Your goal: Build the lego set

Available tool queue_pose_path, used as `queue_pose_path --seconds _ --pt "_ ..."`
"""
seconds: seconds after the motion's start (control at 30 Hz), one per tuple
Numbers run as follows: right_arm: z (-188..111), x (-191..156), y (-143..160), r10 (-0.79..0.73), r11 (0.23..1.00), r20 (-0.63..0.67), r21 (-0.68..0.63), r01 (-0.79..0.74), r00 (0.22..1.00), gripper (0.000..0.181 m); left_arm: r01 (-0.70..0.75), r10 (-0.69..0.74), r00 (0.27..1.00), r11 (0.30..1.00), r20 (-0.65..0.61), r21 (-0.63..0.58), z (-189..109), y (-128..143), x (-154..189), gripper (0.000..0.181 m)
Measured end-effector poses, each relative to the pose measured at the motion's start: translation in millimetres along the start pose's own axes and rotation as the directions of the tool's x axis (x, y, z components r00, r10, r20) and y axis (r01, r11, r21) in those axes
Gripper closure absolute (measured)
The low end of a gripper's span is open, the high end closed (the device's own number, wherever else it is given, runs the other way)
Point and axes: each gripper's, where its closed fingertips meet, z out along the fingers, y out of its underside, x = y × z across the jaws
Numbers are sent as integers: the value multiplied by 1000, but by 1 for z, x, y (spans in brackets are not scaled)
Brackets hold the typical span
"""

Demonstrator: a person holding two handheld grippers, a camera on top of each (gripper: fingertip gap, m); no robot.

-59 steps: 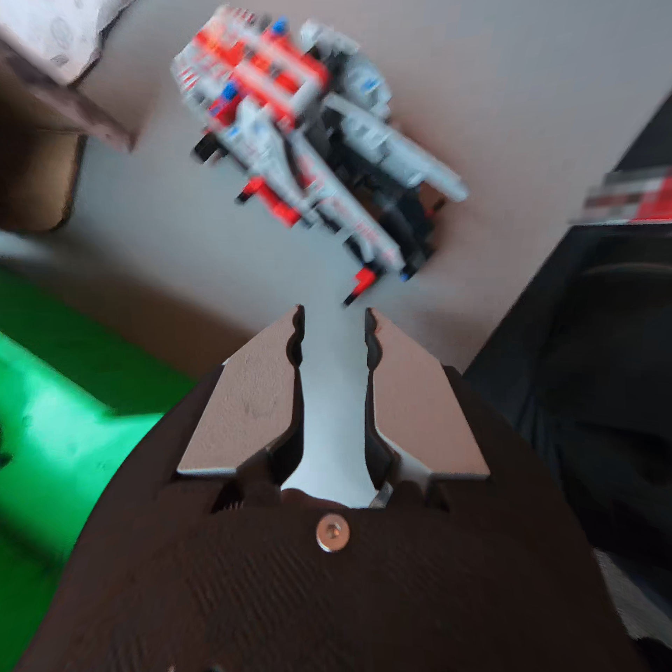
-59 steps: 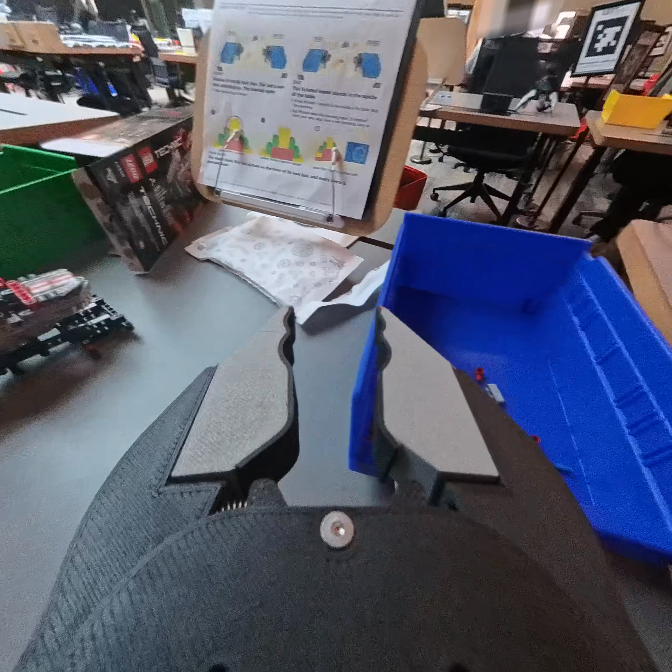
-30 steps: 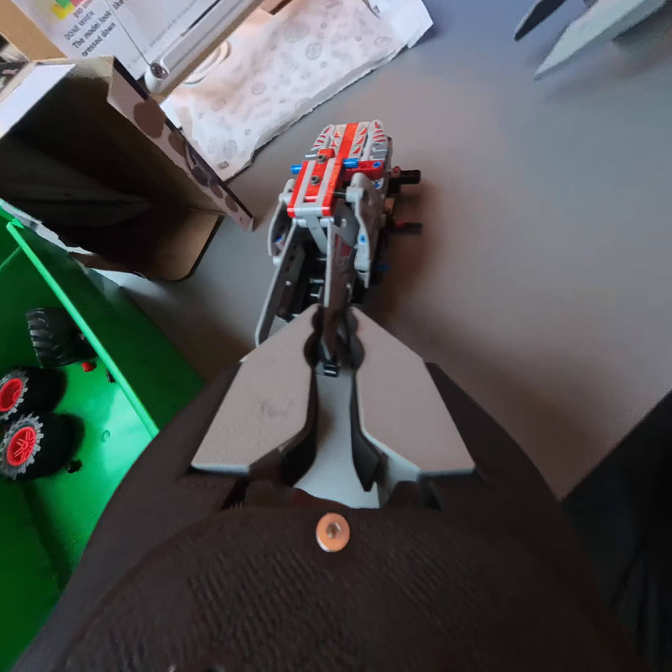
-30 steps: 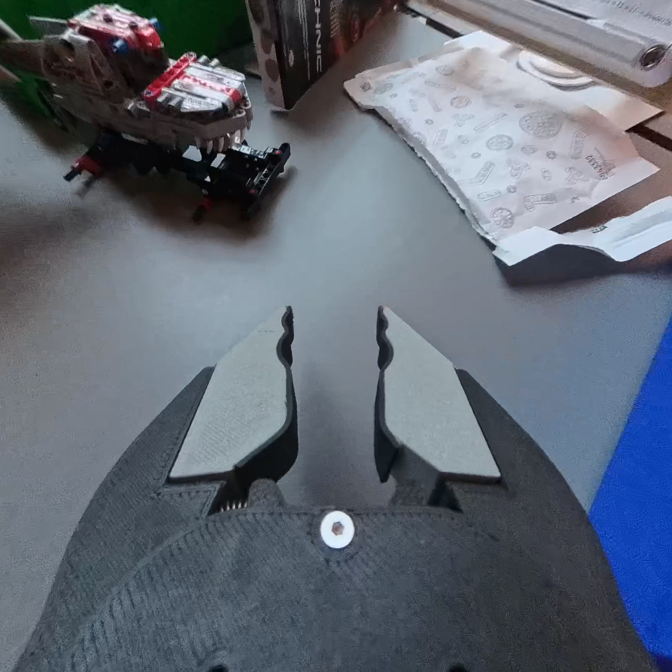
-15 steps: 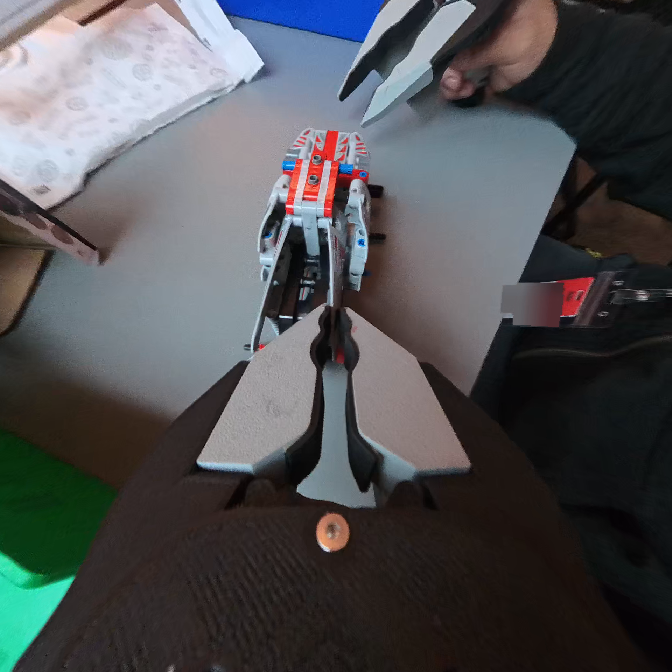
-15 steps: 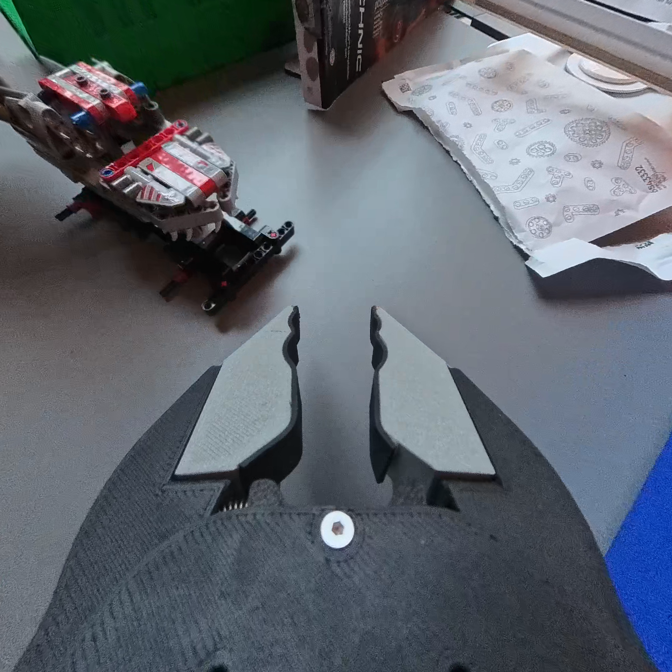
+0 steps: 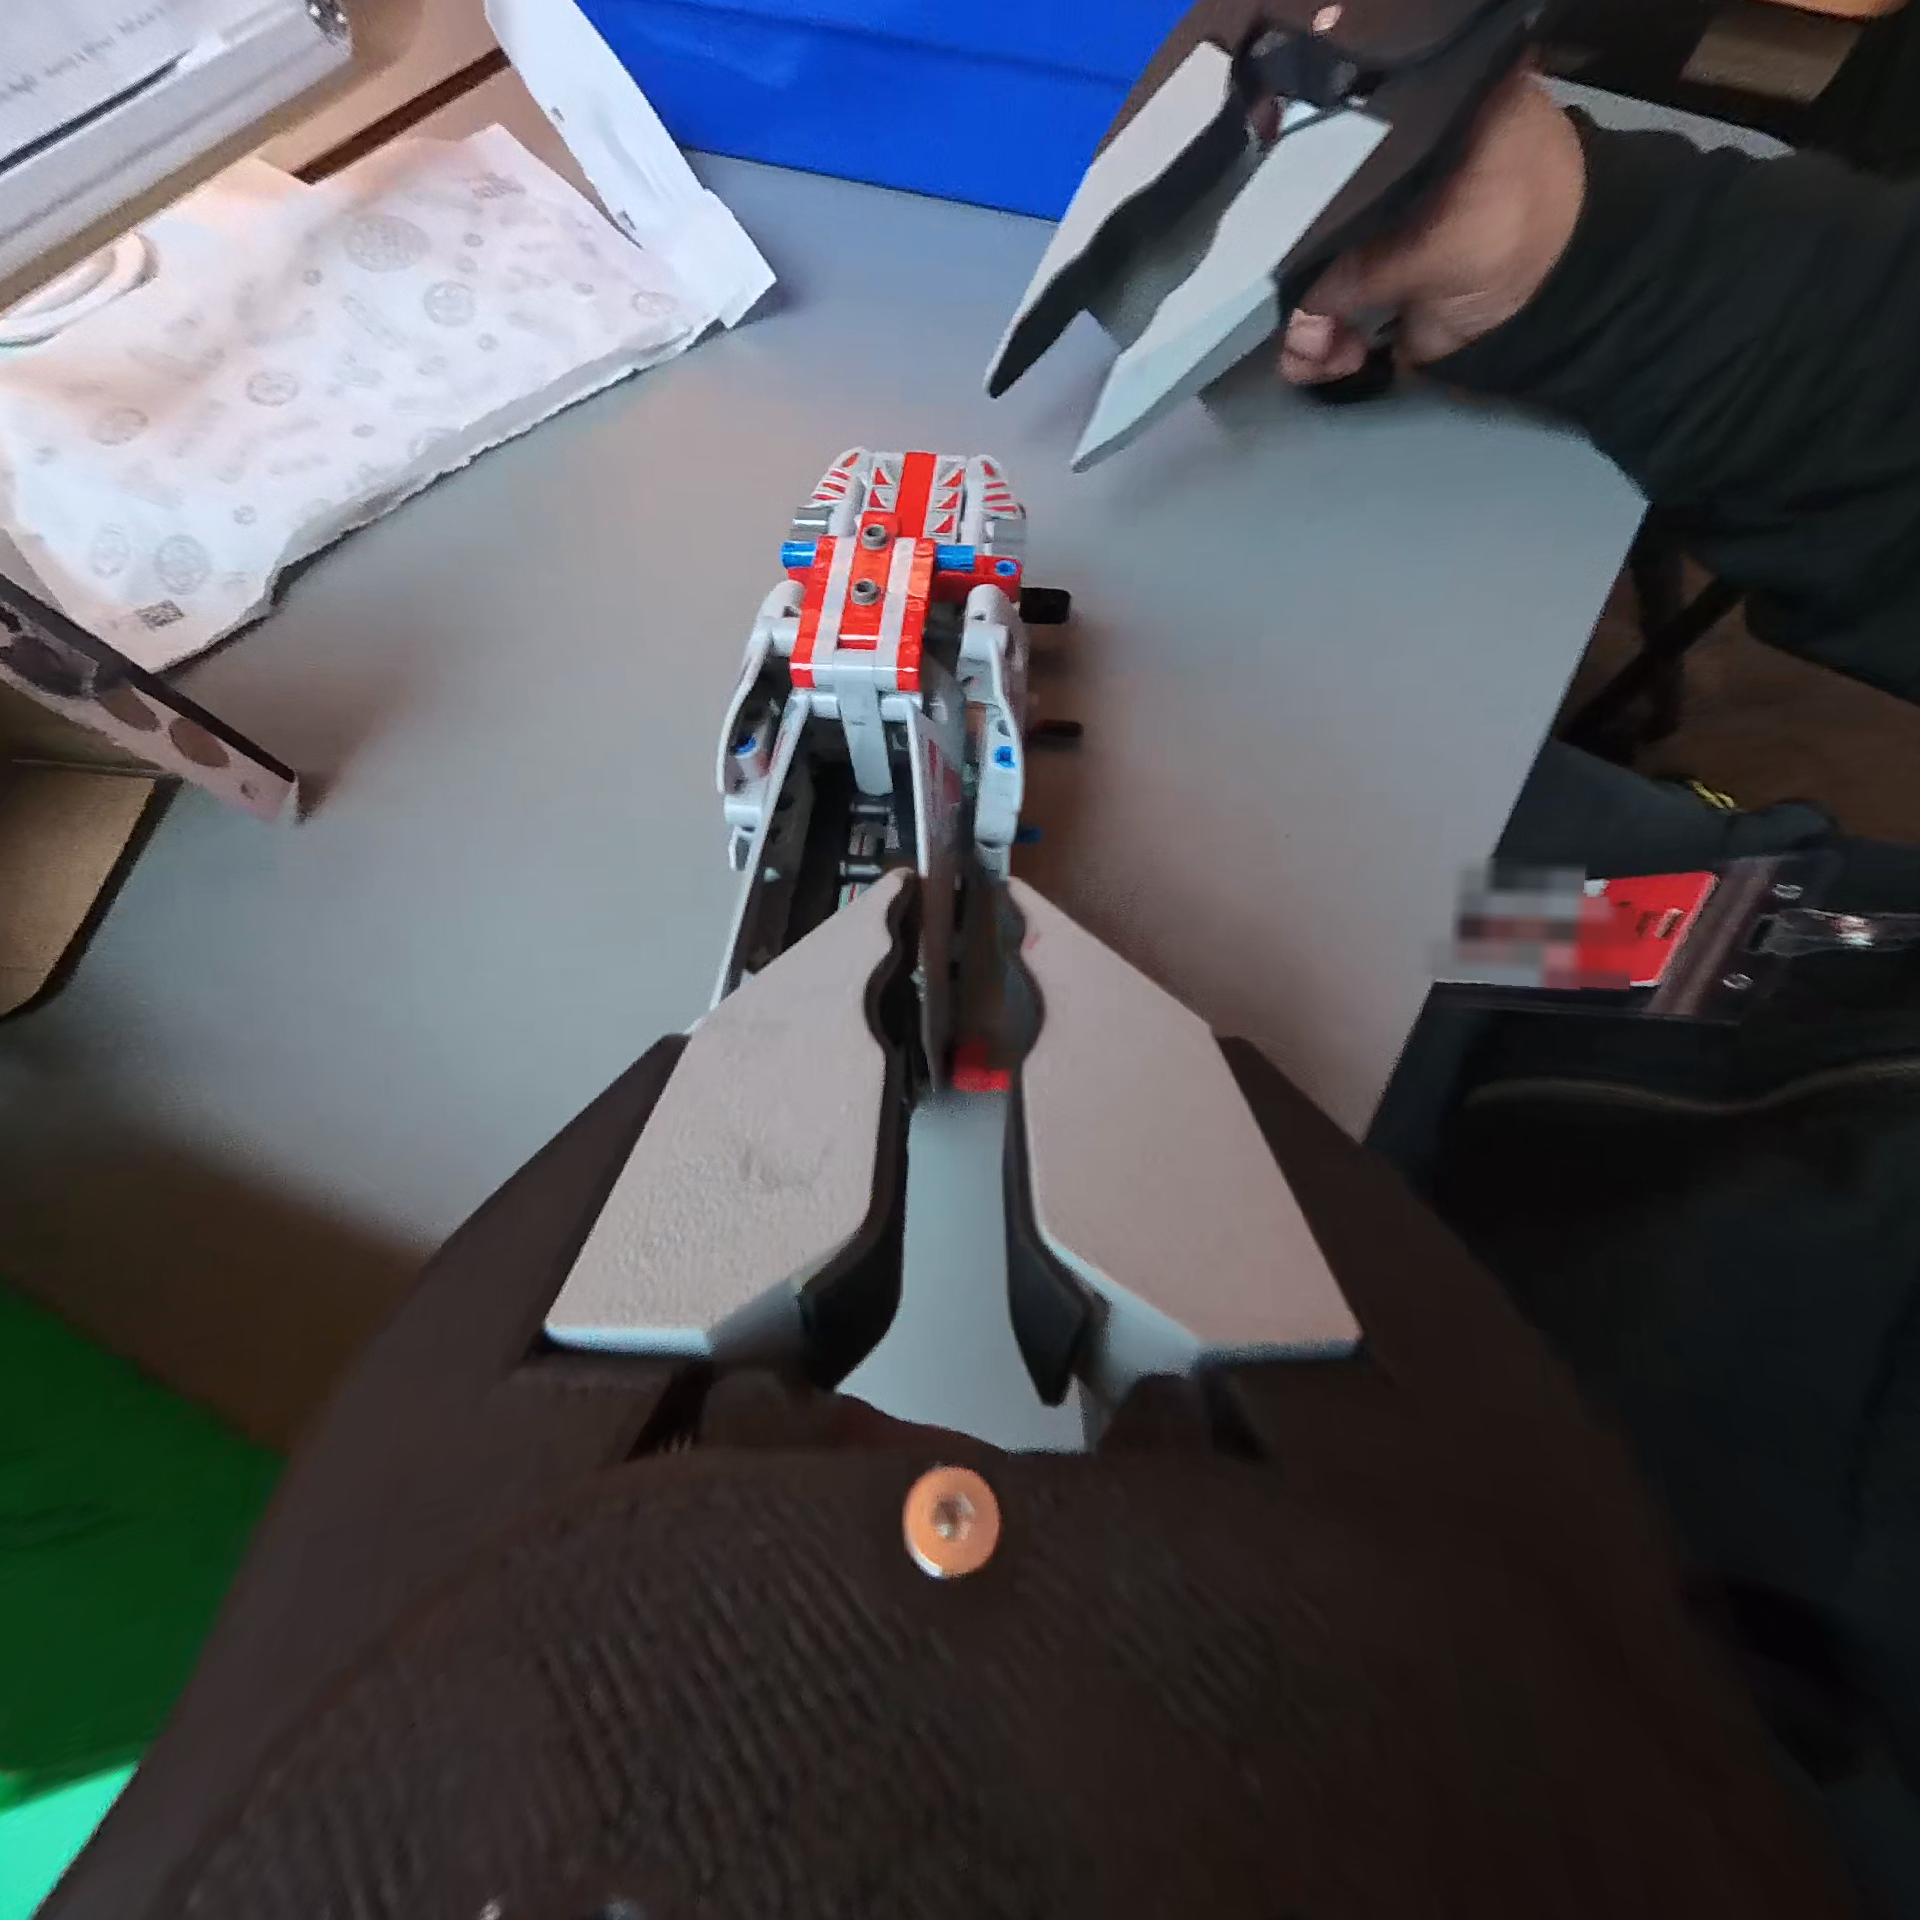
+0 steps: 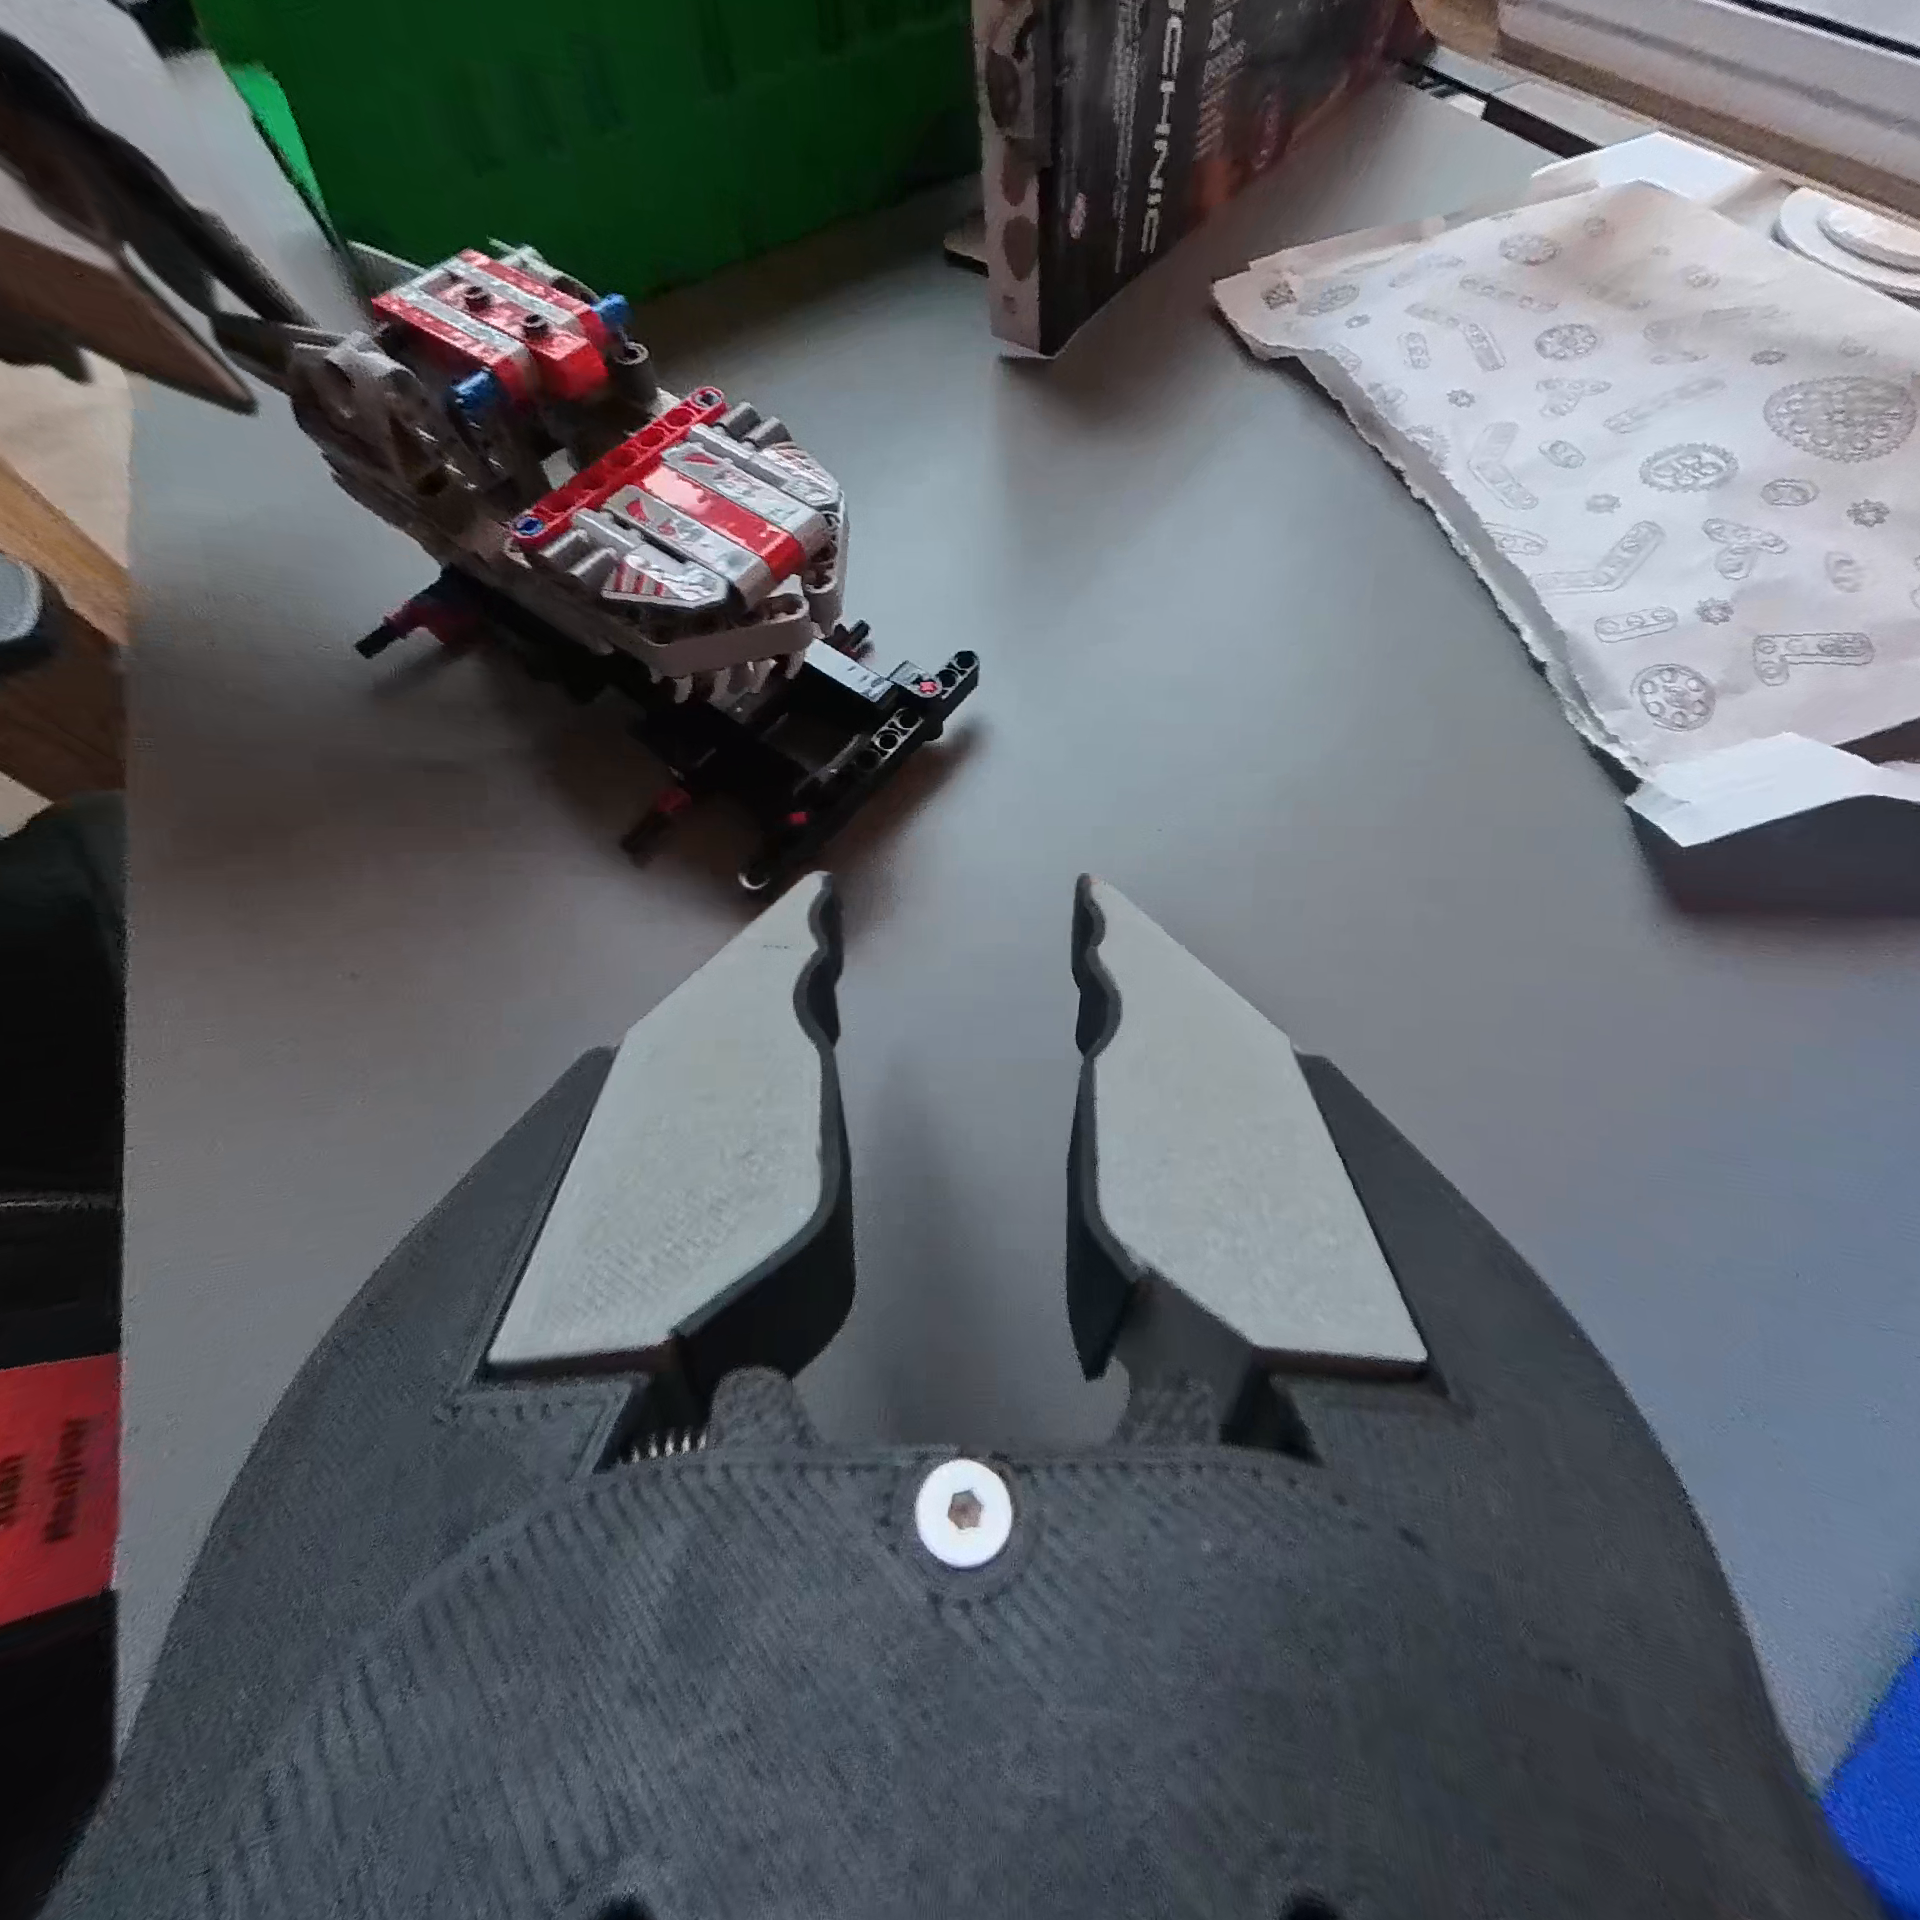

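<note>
- On the grey worktop [image 8: 1195,582], roughly mid-way btwn the two grippers, sits the part-built lego model [image 7: 888,665]: red/white/grey panels over a black chassis frame, no wheels fitted.
- Left gripper [image 7: 958,961]: fingers clenched on the model's thin rear tail piece, a small red element showing btwn the tips. In the right wrist view it reaches in from the upper left to the model's far end.
- Right gripper [image 8: 951,904]: fingers released, wide gap, nothing held; hovers low over bare worktop. Seen from the left wrist view it hangs above and to the right of the model's nose, the person's hand [image 7: 1444,260] on its grip.
- Key relation: model's long axis runs straight away from the left fingers, nose pointing toward the right gripper. From the right fingers the model lies ahead and to the left, its black front frame the nearest part, just beyond the left fingertip, not touching.
- Left arm is already on it; right is near but apart. Judgement: left steadies the tail while right needs to swing left to meet the front end.
- Around: green bin [image 8: 623,125] behind the model, set box [image 8: 1122,145], printed paper bag [image 8: 1621,468], blue bin [image 7: 883,73] at the far edge.
</note>
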Motion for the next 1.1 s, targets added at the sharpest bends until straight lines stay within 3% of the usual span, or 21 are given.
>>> queue_pose_path --seconds 0.17,0.33,0.43,0.67,0.87,1.1 --pt "-1 -17 -8 -27 999 75 47 23 997 140 9 -8 997 1000 -82 18 13 -3 19 178" --pt "-11 -72 -26 -38 988 380 155 -24 924 134 2 0 992 1000 -123 15 14 -6 30 165" --pt "-21 -86 -37 -13 975 497 198 -99 868 130 -17 19 994 1000 -109 21 9 -9 31 162" --pt "-25 -90 -39 -35 969 515 227 -97 856 126 -39 41 999 997 -31 59 4 -19 24 160" --pt "-20 -90 -35 -38 976 503 205 -77 864 129 31 -33 999 995 29 96 3 -24 7 132" --pt "-21 -95 -50 -57 956 483 279 -92 874 140 11 -12 998 1000 60 8 22 -8 9 131"
